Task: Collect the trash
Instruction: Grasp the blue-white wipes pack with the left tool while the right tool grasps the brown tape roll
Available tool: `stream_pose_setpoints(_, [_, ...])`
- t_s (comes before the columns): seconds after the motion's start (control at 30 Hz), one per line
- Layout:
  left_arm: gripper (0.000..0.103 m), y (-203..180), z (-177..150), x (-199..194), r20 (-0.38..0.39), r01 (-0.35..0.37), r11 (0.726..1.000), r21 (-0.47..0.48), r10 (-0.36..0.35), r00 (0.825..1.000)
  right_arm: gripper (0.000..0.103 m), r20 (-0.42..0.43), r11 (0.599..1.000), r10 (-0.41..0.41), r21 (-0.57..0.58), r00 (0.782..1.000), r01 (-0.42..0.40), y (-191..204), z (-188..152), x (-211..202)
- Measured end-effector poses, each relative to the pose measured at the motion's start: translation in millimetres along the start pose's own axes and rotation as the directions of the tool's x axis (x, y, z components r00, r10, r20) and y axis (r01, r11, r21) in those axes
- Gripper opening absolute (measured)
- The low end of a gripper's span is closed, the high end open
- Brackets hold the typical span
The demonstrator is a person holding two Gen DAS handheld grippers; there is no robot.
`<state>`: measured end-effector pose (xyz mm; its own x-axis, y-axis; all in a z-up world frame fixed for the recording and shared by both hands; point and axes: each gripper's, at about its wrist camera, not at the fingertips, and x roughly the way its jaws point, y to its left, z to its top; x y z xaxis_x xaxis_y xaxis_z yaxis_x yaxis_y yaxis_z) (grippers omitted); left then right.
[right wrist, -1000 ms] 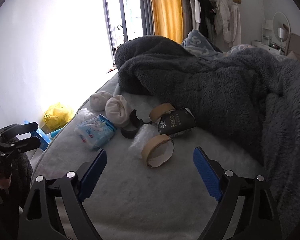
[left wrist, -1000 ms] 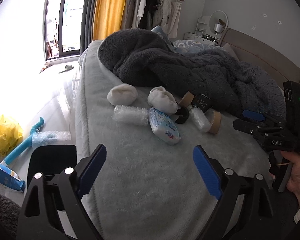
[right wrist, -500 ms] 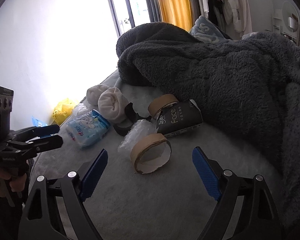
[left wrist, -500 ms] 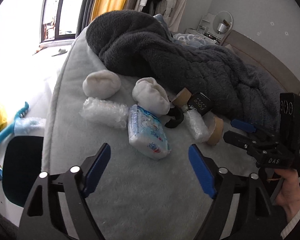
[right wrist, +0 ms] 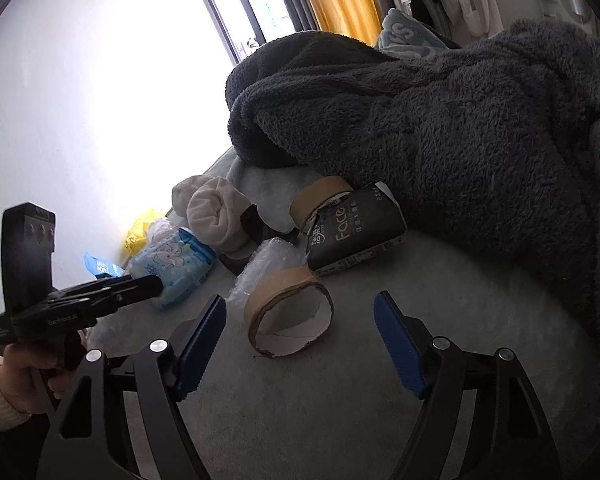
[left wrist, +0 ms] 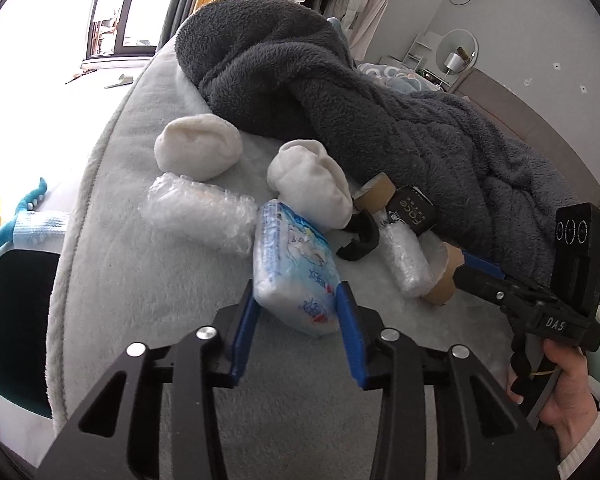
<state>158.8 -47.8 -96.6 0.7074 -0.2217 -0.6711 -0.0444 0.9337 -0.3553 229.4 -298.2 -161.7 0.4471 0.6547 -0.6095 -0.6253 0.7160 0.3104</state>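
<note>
On the pale grey bed, a blue-and-white tissue pack (left wrist: 296, 268) lies between the fingers of my left gripper (left wrist: 296, 312). Its jaws are closing, and the blue pads touch both sides of the pack's near end. The right wrist view shows that left gripper (right wrist: 156, 282) at the pack (right wrist: 172, 264). A cardboard tape roll (right wrist: 288, 316) lies on its side between the fingers of my right gripper (right wrist: 300, 316). These jaws are also closing, with a gap on each side of the roll. In the left wrist view the right gripper (left wrist: 474, 272) reaches the same roll (left wrist: 442, 284).
Two white sock balls (left wrist: 198, 146), bubble wrap rolls (left wrist: 198, 214), a black "Face" pack (right wrist: 356, 236), a second tape roll (right wrist: 320, 196) and a black curved piece (left wrist: 360, 238) crowd the bed. A dark fleece blanket (right wrist: 460, 128) is heaped behind. A yellow bag (right wrist: 142, 226) lies on the floor.
Both grippers moved forward and down toward the pile. The left jaws narrowed from wide open onto the tissue pack. The right jaws narrowed slightly around the tape roll.
</note>
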Motion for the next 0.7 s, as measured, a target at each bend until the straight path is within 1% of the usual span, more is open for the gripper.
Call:
stream_pose_setpoints(0.1, [0.035,-1.4,0.3,-0.5,0.01,-0.011,1.0,0.022,0.01,1.0,0.073,-0.011,1.0,0.017,0.015,1.0,-0.017,-1.2,1.1,5.0])
stream_pose_setpoints(0.2, [0.03,-7.5,-0.1,-1.0,0.021,-0.021,0.997,0.074,0.02,1.0,0.071,-0.027,0.999,0.029,0.026,0.999,-0.029,-0.8,1.4,10.5])
stream_pose_setpoints(0.3, [0.027,-10.8,1.0,-2.9,0.027,-0.017,0.995,0.093,0.014,1.0,0.062,-0.061,0.999,0.037,0.02,0.997,-0.036,3.2,0.4,18.3])
stream_pose_setpoints(0.33, [0.026,-11.3,1.6,-4.1,0.028,-0.011,0.996,0.091,0.008,1.0,0.055,-0.069,0.999,0.032,0.009,0.997,-0.031,6.3,0.2,20.4])
stream_pose_setpoints(0.37, [0.024,-11.7,2.3,-5.6,0.03,-0.001,0.996,0.088,-0.001,1.0,0.051,-0.072,1.0,0.029,0.002,0.997,-0.029,8.4,0.5,21.4])
stream_pose_setpoints(0.43, [0.023,-14.7,3.7,-9.6,0.04,0.007,0.995,0.098,-0.011,0.999,0.048,-0.07,1.0,0.024,-0.008,0.997,-0.025,13.3,1.3,21.0])
stream_pose_setpoints(0.57, [0.021,-21.4,4.0,-15.5,0.055,0.006,0.991,0.132,-0.013,0.998,0.048,-0.044,1.0,-0.006,-0.007,0.999,0.006,22.7,3.9,13.8])
stream_pose_setpoints(0.7, [0.016,-24.2,5.0,-20.1,0.066,0.002,0.988,0.154,-0.012,0.998,0.048,-0.039,0.998,-0.056,-0.016,0.998,0.055,36.0,5.5,10.5])
